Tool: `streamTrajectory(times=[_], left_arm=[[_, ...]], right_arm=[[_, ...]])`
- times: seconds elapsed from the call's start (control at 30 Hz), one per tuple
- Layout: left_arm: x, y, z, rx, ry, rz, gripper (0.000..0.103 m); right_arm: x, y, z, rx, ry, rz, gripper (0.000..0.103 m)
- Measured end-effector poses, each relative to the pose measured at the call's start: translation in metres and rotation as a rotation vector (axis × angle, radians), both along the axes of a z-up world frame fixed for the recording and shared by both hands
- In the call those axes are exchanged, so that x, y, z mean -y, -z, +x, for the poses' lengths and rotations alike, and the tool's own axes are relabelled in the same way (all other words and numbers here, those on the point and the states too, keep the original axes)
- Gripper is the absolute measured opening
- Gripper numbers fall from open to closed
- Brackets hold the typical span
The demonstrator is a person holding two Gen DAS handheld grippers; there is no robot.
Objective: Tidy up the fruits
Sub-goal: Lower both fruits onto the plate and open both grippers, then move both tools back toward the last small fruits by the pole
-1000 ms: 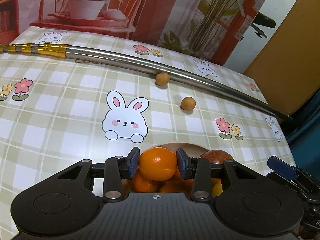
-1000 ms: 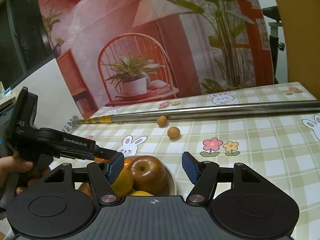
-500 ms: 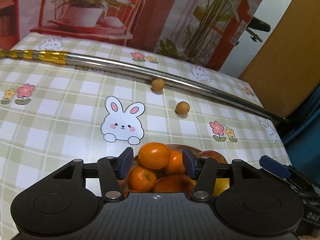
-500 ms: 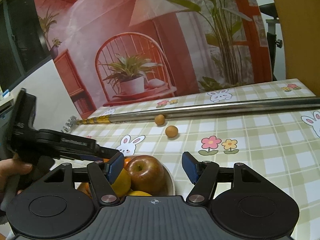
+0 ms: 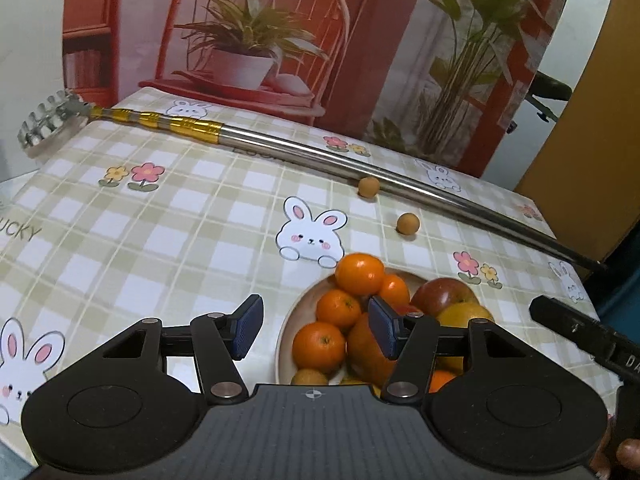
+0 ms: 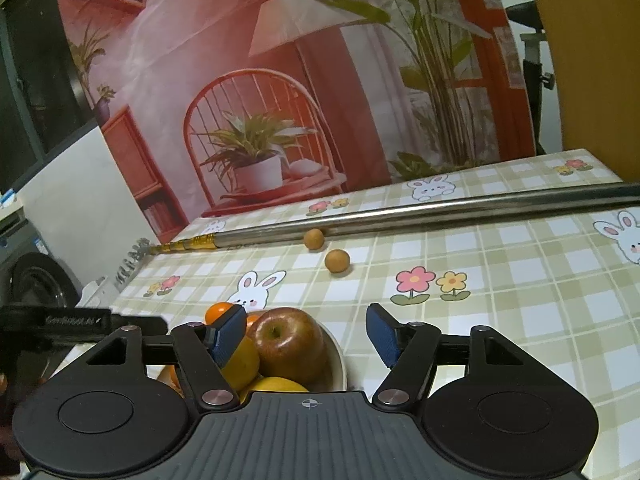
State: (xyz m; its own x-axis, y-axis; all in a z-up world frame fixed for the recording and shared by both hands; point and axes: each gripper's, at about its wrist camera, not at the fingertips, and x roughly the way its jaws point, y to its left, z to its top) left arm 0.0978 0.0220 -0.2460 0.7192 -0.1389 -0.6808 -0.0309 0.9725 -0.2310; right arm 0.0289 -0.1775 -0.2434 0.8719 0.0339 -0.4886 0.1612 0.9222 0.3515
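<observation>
Fruit (image 5: 359, 273) in bowl (image 5: 287, 332) on table (image 5: 160, 240)

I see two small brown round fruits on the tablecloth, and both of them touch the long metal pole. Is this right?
Not quite. In the left wrist view only the farther small brown fruit lies against the metal pole; the nearer one sits apart from it, on the tablecloth.

A checkered table (image 5: 168, 248) carries a fruit bowl (image 5: 286, 344), metal pole (image 5: 304, 148) and two small balls (image 5: 408, 223).

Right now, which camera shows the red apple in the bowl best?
The right wrist view: the apple sits close and central, stem dimple showing, beside the bowl rim. The left wrist view shows only its top behind the oranges.
</observation>
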Motion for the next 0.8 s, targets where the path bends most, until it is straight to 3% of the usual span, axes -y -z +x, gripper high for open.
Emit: streamTrajectory(times=[0.27,0.8], left_arm=[[-0.008,0.000,-0.008,0.035,-0.022,-0.018,0.061],[-0.037,0.005,-0.006,-0.022,-0.118,-0.072,0.061]], right_arm=[[0.002,-0.002,-0.012,-0.014,0.028,-0.029,0.063],[0.019,-0.020,-0.006,-0.032,0.087,-0.094,0.063]])
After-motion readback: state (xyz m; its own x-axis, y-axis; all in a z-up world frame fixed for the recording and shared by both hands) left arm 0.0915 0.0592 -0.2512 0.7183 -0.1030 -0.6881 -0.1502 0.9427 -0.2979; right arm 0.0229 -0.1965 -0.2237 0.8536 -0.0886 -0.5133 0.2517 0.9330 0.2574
